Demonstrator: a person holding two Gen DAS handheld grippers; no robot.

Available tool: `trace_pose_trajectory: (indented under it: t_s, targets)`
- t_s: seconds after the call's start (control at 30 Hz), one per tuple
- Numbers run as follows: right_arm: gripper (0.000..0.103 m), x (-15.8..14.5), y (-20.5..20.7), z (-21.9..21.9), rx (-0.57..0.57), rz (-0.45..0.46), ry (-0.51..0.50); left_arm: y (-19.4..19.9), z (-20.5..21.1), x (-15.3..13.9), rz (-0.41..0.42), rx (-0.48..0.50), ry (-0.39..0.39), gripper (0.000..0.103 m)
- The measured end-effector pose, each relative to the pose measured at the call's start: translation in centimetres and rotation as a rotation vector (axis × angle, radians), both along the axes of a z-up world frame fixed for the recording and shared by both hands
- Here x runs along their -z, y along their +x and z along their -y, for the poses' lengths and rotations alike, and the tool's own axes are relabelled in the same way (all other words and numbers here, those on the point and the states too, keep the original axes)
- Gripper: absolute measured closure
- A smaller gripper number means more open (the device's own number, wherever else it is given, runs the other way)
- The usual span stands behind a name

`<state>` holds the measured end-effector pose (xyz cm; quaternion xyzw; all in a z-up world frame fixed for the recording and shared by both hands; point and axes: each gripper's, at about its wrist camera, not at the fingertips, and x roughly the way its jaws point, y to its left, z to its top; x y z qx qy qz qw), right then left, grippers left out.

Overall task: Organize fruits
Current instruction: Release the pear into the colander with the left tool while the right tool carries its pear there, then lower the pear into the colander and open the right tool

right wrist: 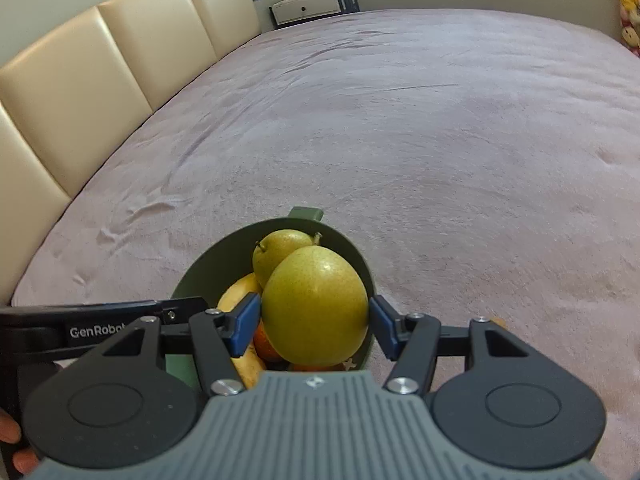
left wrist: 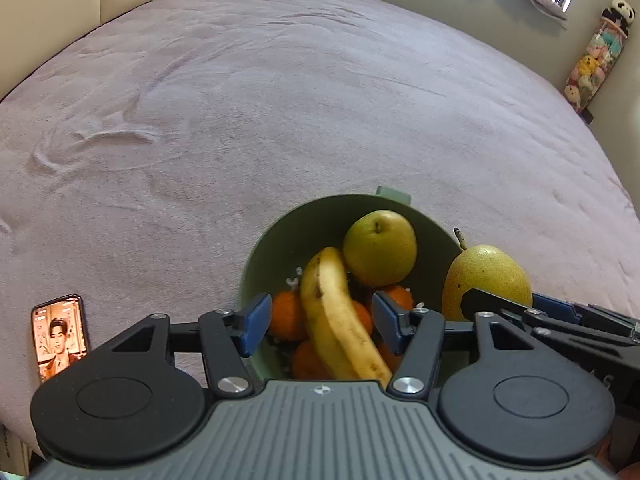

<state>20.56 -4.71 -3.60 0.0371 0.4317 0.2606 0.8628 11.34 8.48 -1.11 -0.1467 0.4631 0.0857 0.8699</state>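
Note:
A green bowl (left wrist: 296, 236) (right wrist: 216, 264) stands on the pink bed cover (left wrist: 280, 100). It holds a banana (left wrist: 332, 308) (right wrist: 240, 292), a yellow-green pear (left wrist: 380, 246) (right wrist: 280, 248) and several oranges (left wrist: 286, 314) (right wrist: 264, 340). My left gripper (left wrist: 322, 324) hangs open over the bowl; the banana lies below the gap and neither blue pad touches it. My right gripper (right wrist: 314, 326) is shut on a second pear (right wrist: 314, 308), both pads pressing its sides. In the left wrist view that pear (left wrist: 486, 280) hangs just outside the bowl's right rim.
A phone (left wrist: 60, 336) with a lit screen lies on the cover left of the bowl. A cream padded headboard (right wrist: 100, 80) runs along the left, and a white nightstand (right wrist: 308, 6) stands at the far end. Plush toys (left wrist: 596, 60) hang at the right wall.

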Motion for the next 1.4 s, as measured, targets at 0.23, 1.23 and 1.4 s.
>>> trace_pose_trajectory:
  t_s: [0.23,1.23,1.4]
  targets:
    - [0.046,0.8,-0.9,-1.6,-0.062,0.06,-0.093,0.0,-0.4,0.5,-0.017,-0.002,-0.014,0.045]
    - [0.046,3.7,-1.6,-5.3,-0.163,0.163,-0.361,0.3,-0.3,1.8,-0.054,-0.006,-0.027,0.046]
    - [0.044,3.0,-2.0,-5.3,-0.17,0.199,-0.368,0.3,-0.2,1.7,-0.054,-0.004,-0.026,0.046]
